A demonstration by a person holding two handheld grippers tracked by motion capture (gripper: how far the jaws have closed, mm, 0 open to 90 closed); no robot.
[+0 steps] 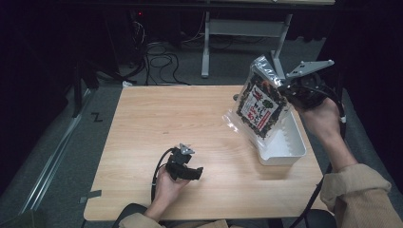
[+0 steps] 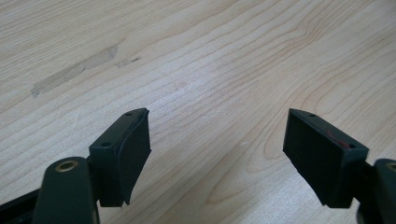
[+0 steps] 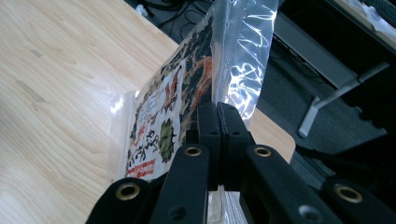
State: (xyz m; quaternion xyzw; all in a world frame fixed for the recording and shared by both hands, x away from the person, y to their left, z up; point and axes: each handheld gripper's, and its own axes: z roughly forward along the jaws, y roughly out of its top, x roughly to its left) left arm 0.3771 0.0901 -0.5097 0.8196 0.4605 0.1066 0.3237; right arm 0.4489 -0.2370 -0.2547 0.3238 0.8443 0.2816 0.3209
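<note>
Left tongs [image 1: 194, 172] rest low with jaws parted, while the right tongs [image 1: 285, 90] are raised, jaws clamped together

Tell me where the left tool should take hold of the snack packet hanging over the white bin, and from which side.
Grip the clear bottom seal of the snack packet, coming from the table side at its lower left. The right tool already pinches the upper right edge, the packet hangs tilted above the white bin, and that flat free margin faces the open left tool.

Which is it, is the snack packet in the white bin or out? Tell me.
Out. The right gripper is shut on the snack packet and holds it tilted in the air above the white bin.
</note>
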